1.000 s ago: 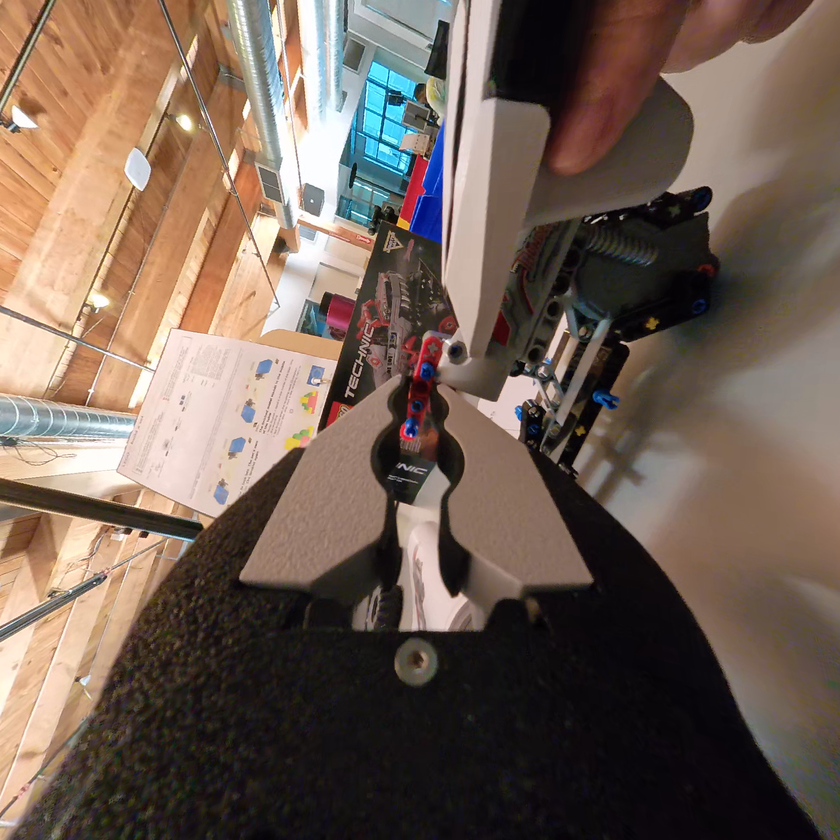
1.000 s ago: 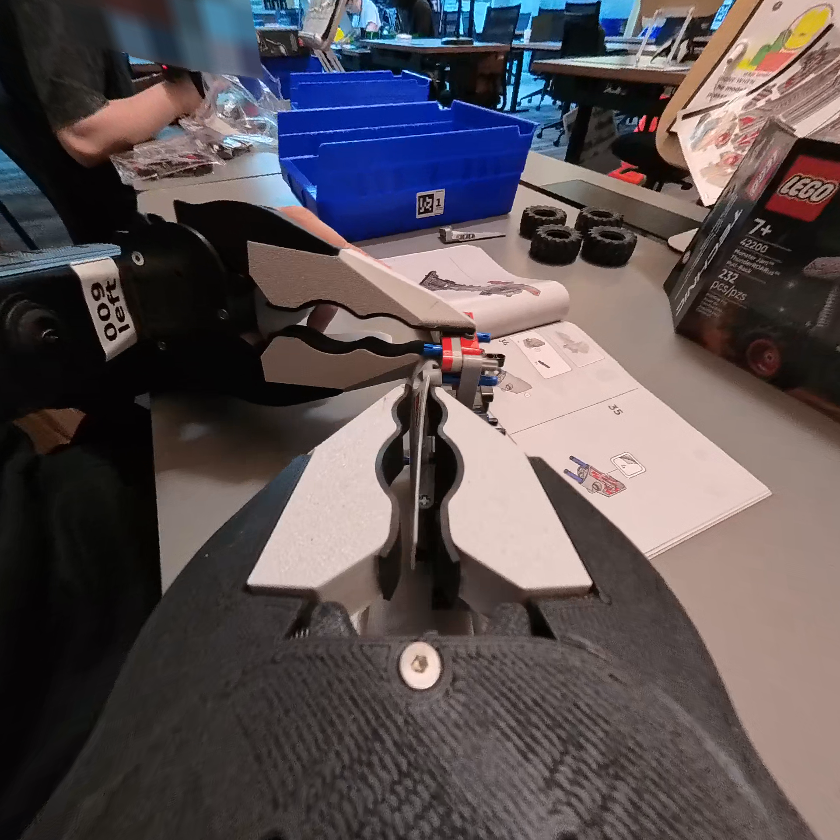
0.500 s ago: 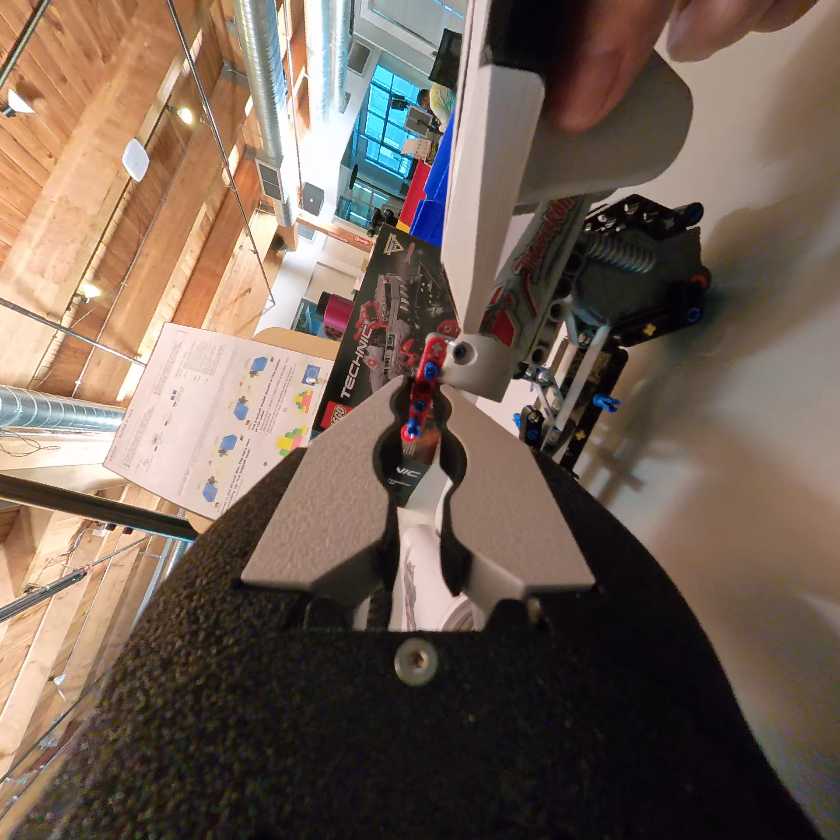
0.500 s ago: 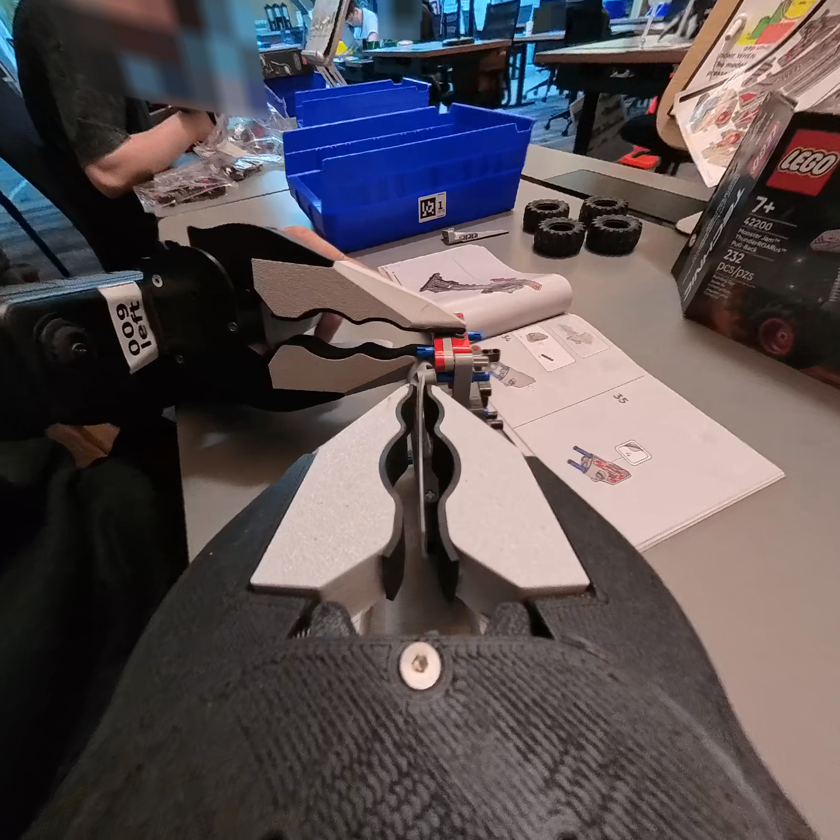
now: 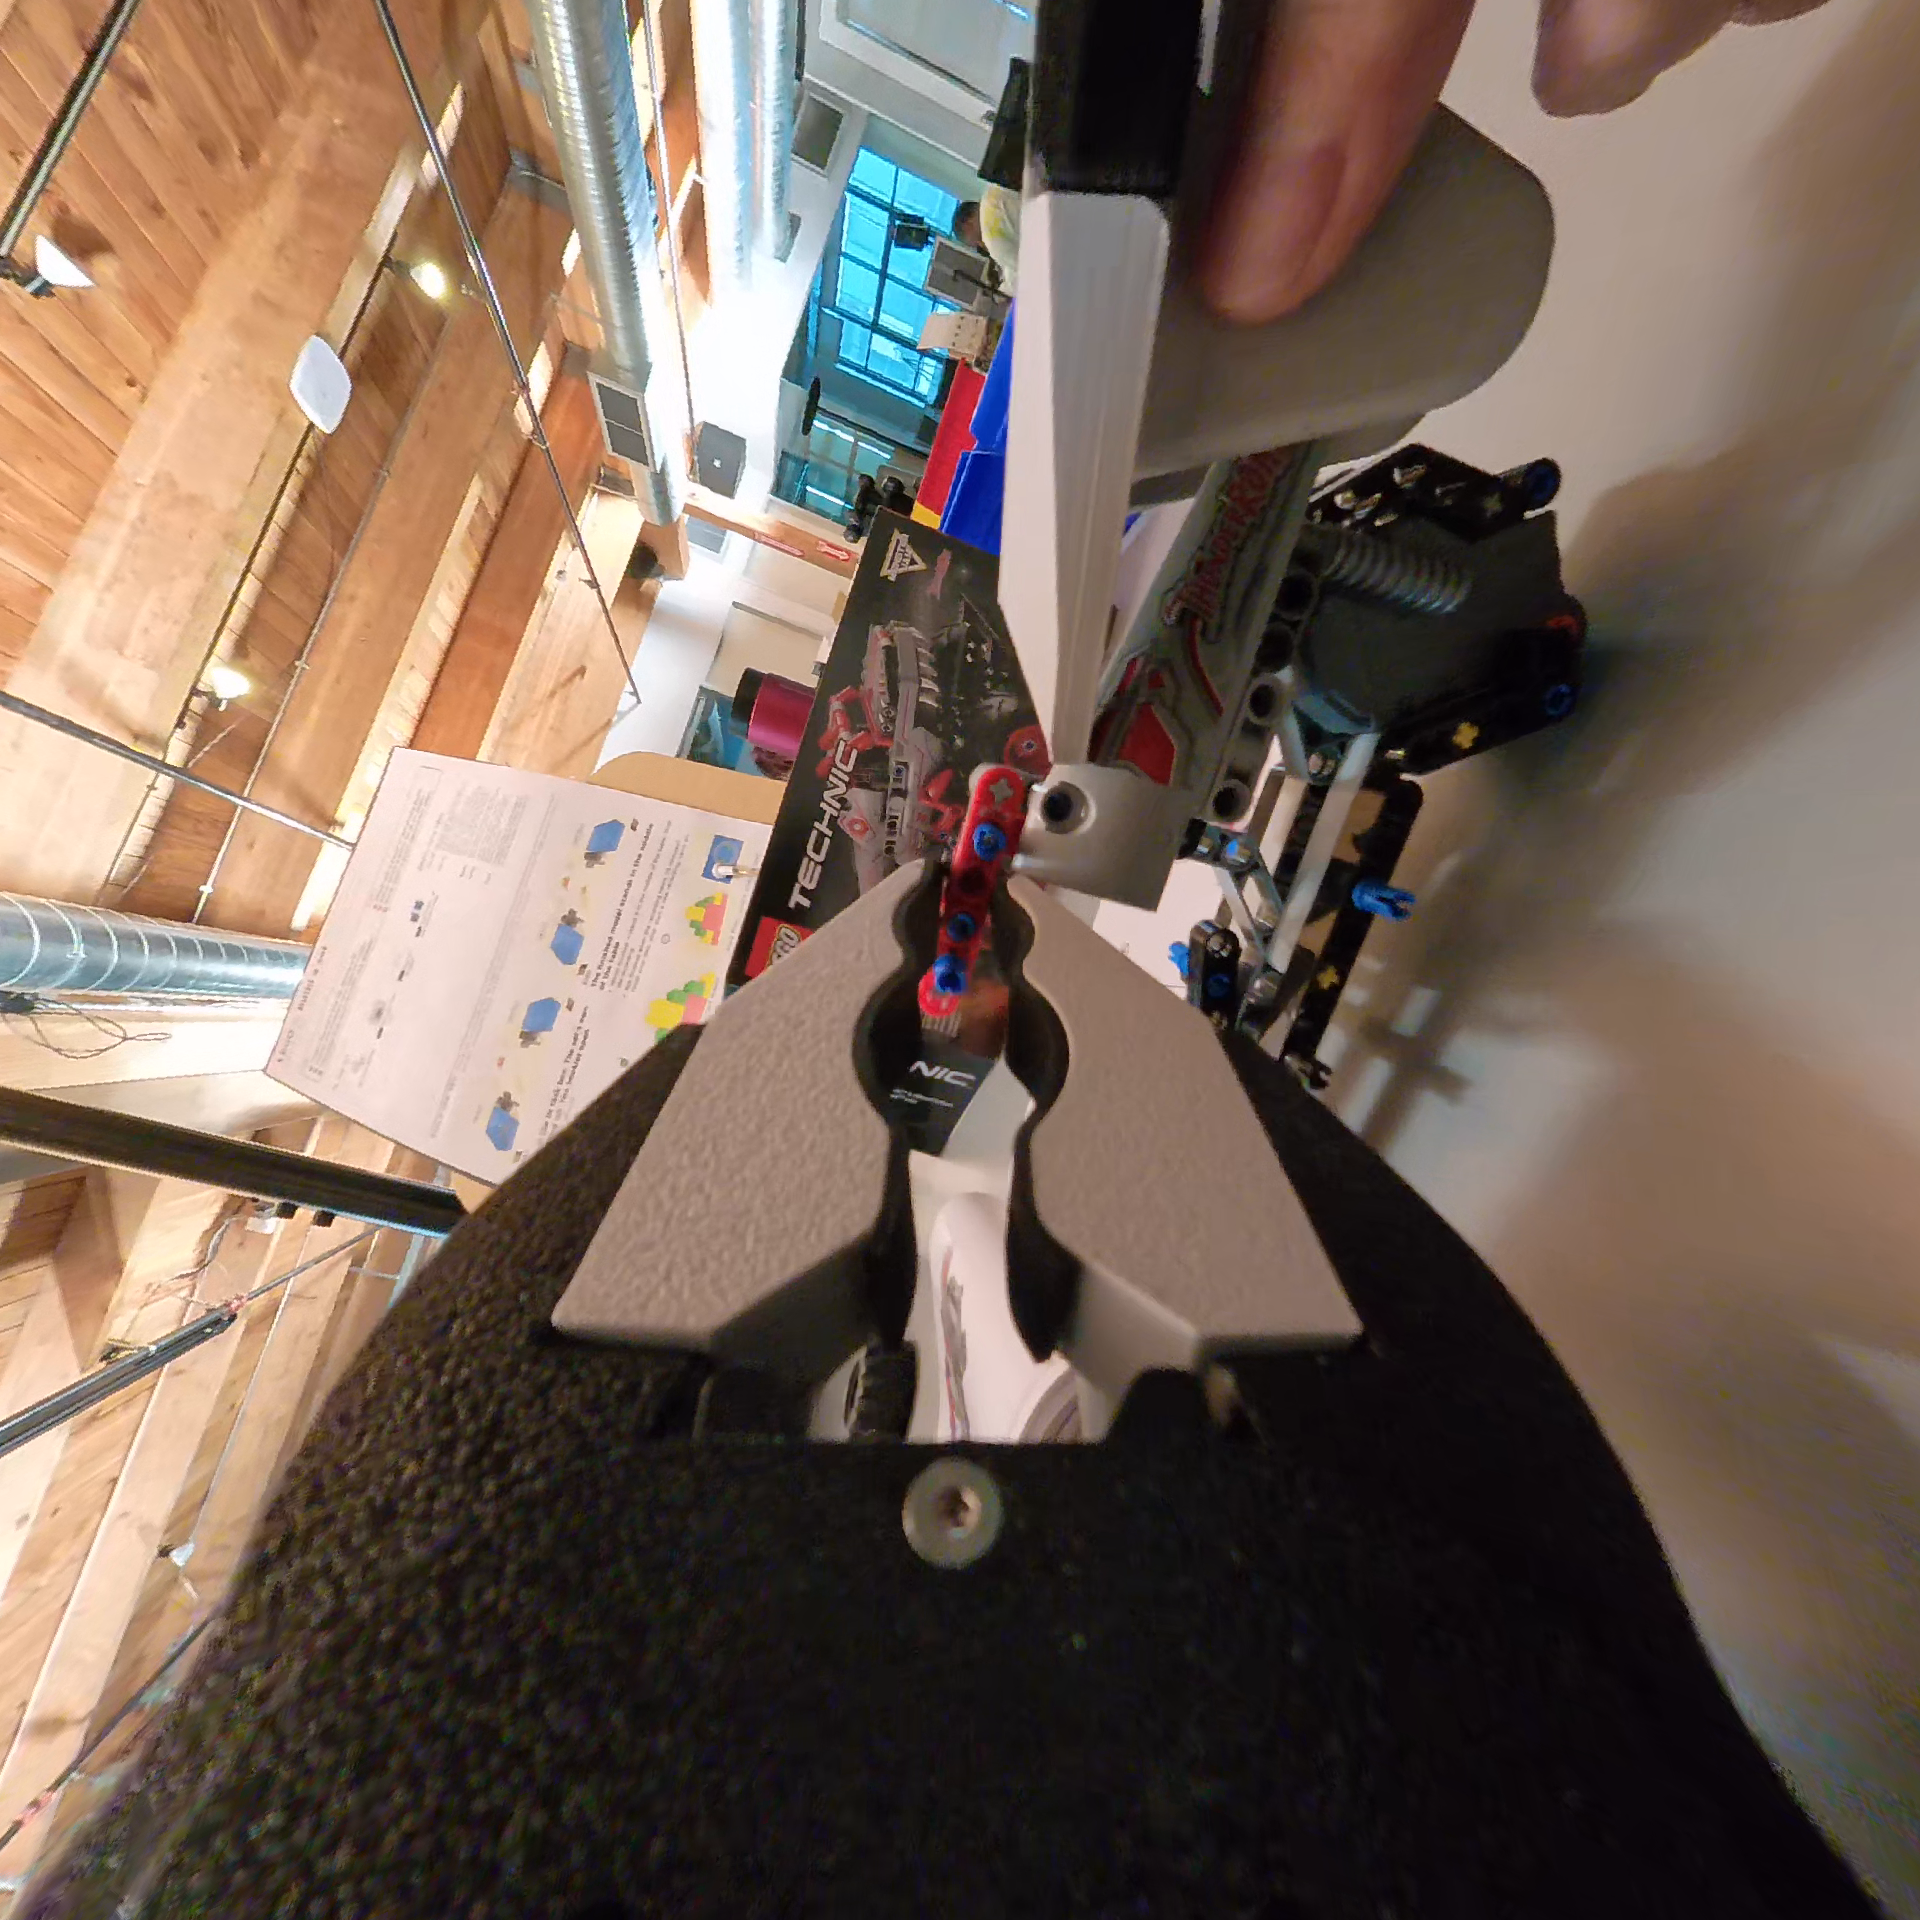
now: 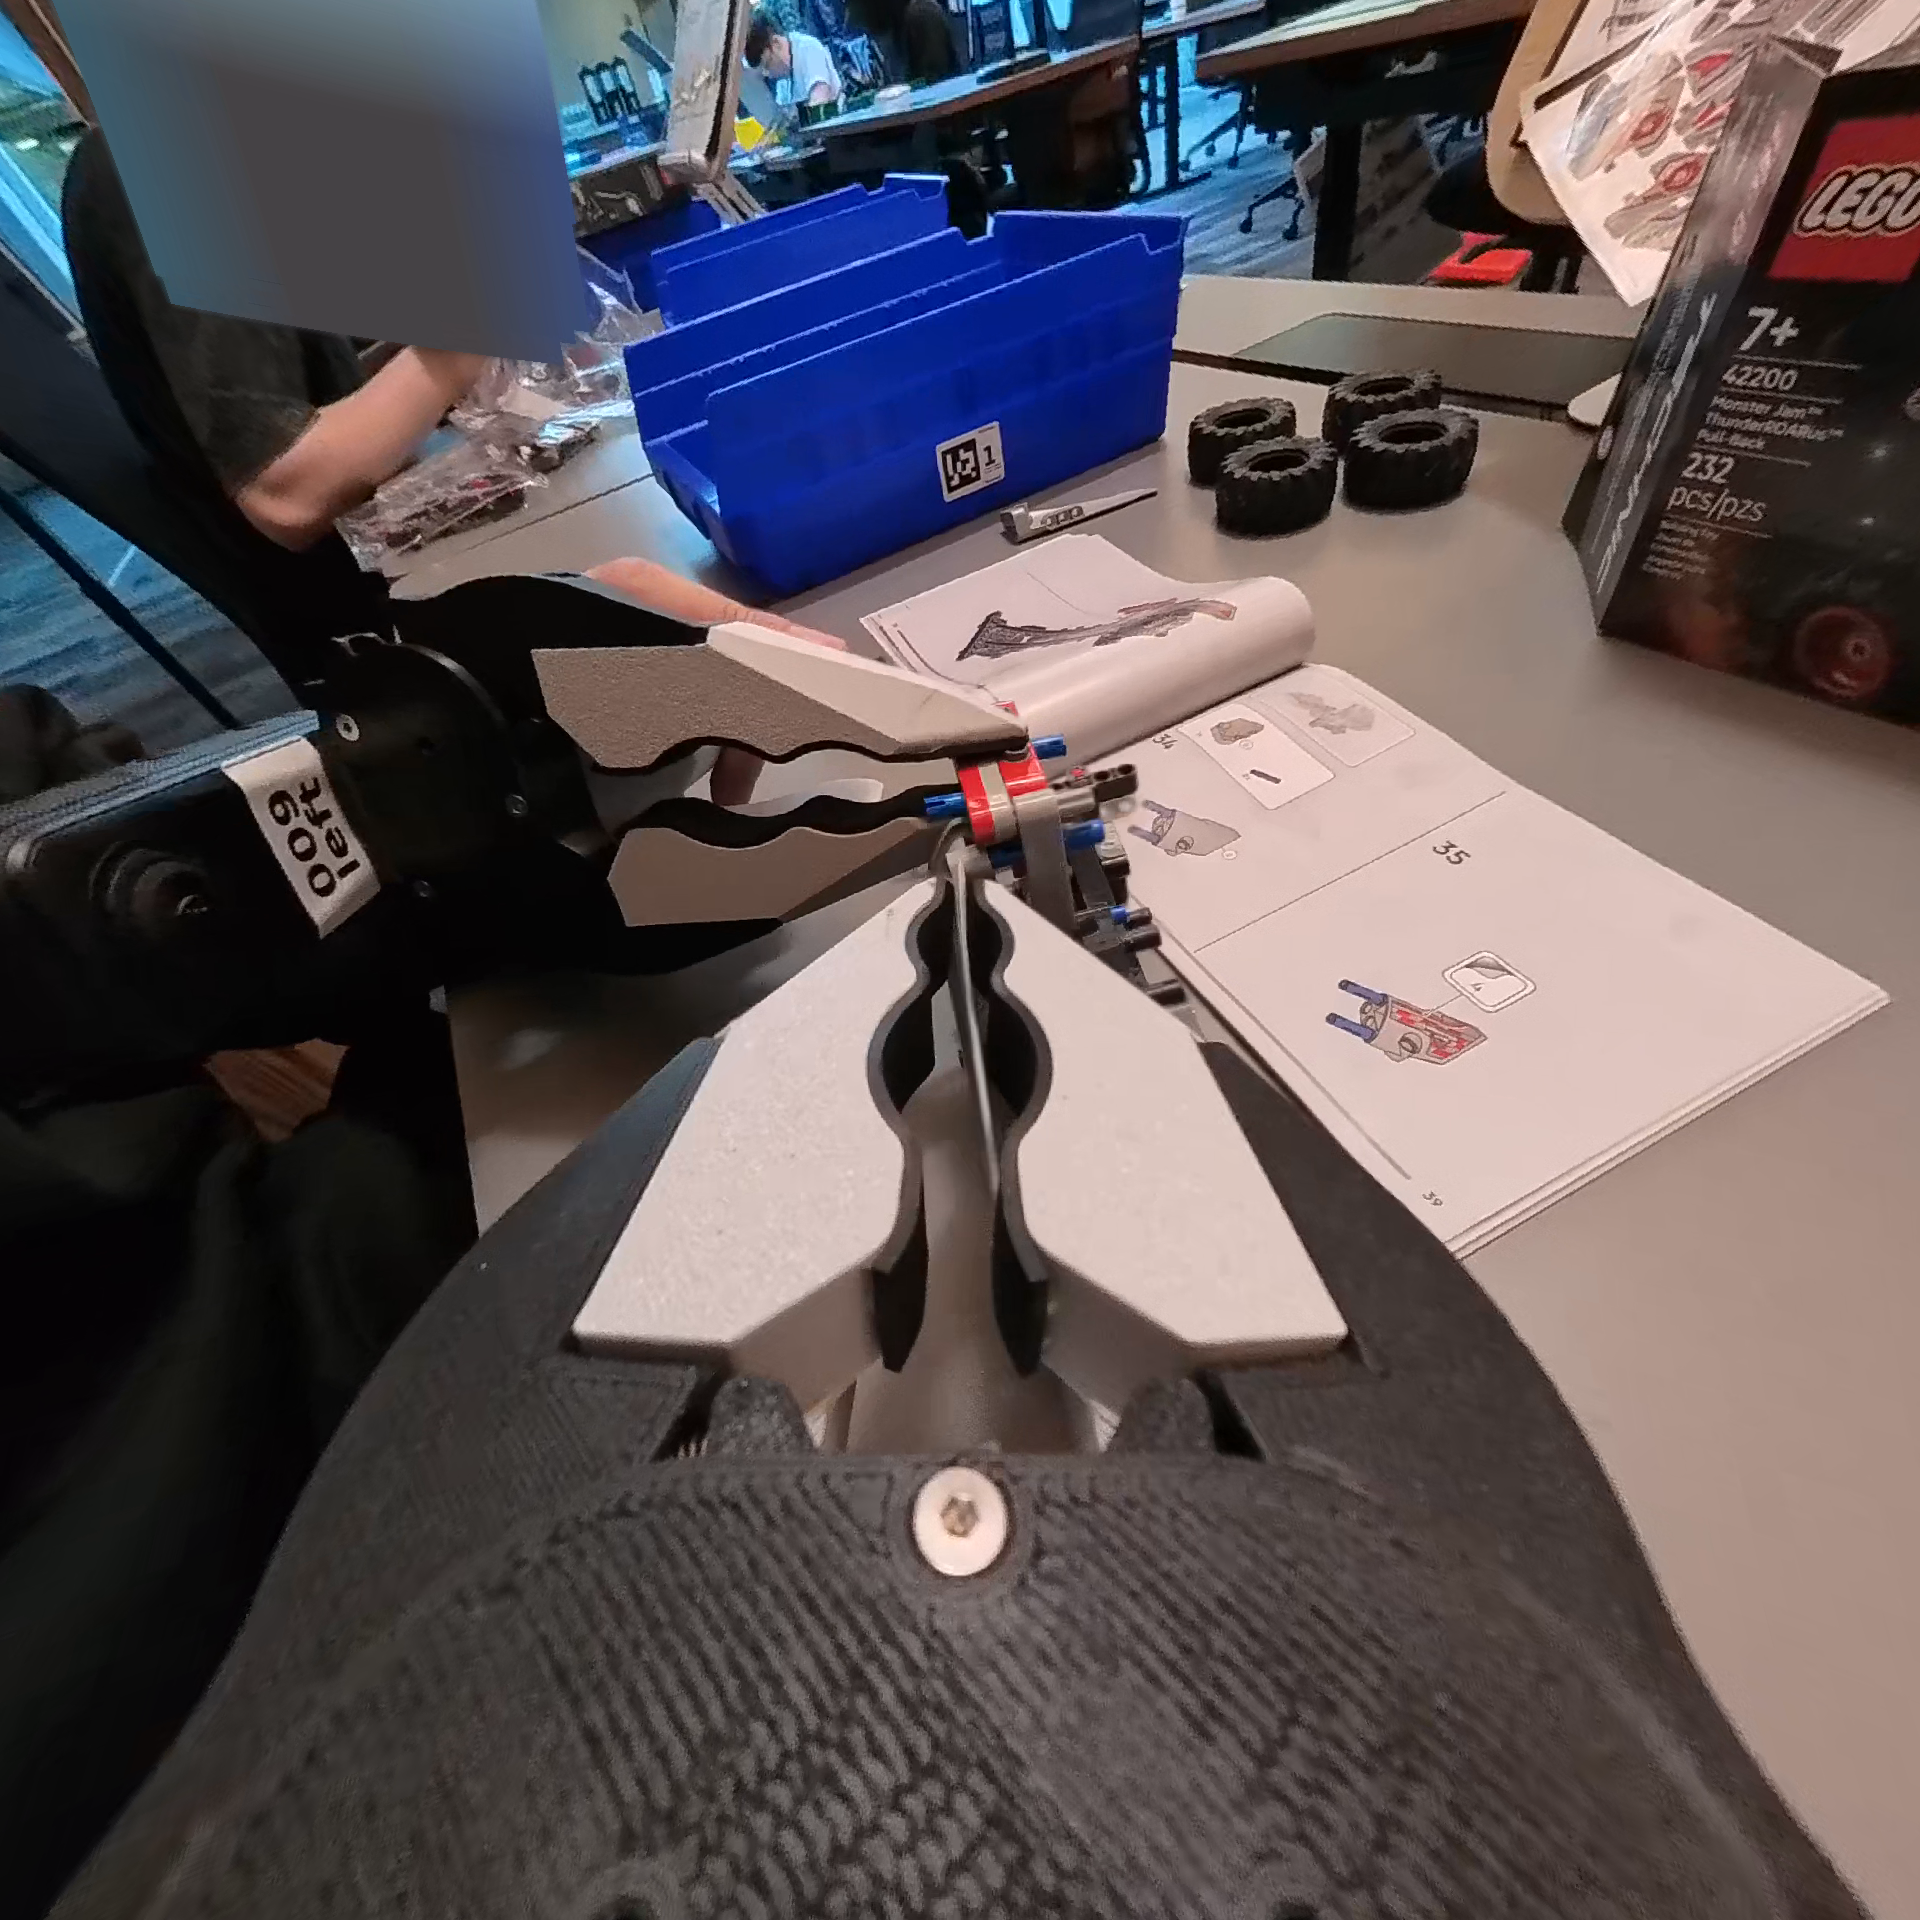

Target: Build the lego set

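My left gripper [image 5: 971,881] is shut on a short red beam [image 5: 975,883] with blue pins. It also shows in the right wrist view [image 6: 987,781], coming in from the left with the red beam [image 6: 1000,795]. My right gripper [image 6: 961,883] is shut on a thin grey stickered panel [image 6: 977,1023], seen edge-on. In the left wrist view the right gripper [image 5: 1091,727] reaches down from the top with the panel [image 5: 1195,644]. The panel's end touches the red beam. The black chassis [image 5: 1455,644] stands on the table behind them.
An open instruction booklet [image 6: 1455,935] lies on the grey table [image 6: 1662,1403]. Behind it are a blue bin [image 6: 904,416], several black tyres [image 6: 1330,447], a grey separator tool [image 6: 1070,509] and the set's box [image 6: 1766,468]. A person's arm [image 6: 312,457] is at far left. Left and right tips are no more than a few centimetres apart.
Both grippers stay shut with the red beam and the panel end held together. The pair has shifted slightly and the panel now leans a little in my right gripper.
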The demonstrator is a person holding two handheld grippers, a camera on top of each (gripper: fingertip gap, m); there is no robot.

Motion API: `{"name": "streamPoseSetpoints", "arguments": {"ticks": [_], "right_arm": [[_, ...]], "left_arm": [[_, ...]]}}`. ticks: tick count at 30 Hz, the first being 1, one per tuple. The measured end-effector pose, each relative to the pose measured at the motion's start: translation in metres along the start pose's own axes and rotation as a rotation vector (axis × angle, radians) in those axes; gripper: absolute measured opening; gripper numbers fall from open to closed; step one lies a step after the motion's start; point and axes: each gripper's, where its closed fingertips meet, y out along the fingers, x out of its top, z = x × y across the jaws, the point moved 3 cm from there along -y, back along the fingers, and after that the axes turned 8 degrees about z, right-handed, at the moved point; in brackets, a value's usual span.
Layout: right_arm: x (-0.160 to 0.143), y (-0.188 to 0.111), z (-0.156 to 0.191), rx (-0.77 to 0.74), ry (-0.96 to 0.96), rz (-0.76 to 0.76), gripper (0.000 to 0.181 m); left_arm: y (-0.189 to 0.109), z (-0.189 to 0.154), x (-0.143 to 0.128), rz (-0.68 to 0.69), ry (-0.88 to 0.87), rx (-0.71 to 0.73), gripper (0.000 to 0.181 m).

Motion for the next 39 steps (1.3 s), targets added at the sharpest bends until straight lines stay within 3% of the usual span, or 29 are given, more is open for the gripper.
{"name": "streamPoseSetpoints", "arguments": {"ticks": [7,11,12,13,14,19,23,26,39], "right_arm": [[0.004,0.001,-0.001,-0.035,-0.102,-0.079,0.006],[0.005,0.004,0.002,0.015,-0.184,-0.039,0.011],[0.007,0.003,-0.001,-0.008,-0.205,-0.034,0.020],[0.010,0.003,-0.010,-0.081,-0.207,-0.029,0.047],[0.011,0.001,-0.018,-0.140,-0.219,-0.017,0.060],[0.017,0.003,-0.017,-0.090,-0.272,-0.004,0.039],[0.011,0.009,-0.015,-0.043,-0.293,0.042,0.041],[0.010,0.010,-0.012,-0.028,-0.296,0.038,0.030],[0.010,0.009,-0.010,-0.083,-0.294,-0.005,0.024]], "left_arm": [[0.002,0.001,-0.001,0.011,-0.001,0.004,0.006],[0.002,0.001,-0.001,0.017,0.018,0.016,0.006],[0.002,0.001,-0.002,0.018,0.014,0.015,0.006],[0.002,0.002,-0.002,0.017,0.010,0.013,0.006],[0.002,0.002,-0.002,0.016,0.009,0.013,0.006],[0.002,0.002,-0.001,0.017,0.009,0.013,0.006],[0.001,0.002,-0.001,0.015,0.007,0.011,0.006],[0.002,0.002,-0.001,0.016,0.010,0.013,0.006],[0.003,0.002,0.001,0.016,0.012,0.017,0.006]]}}
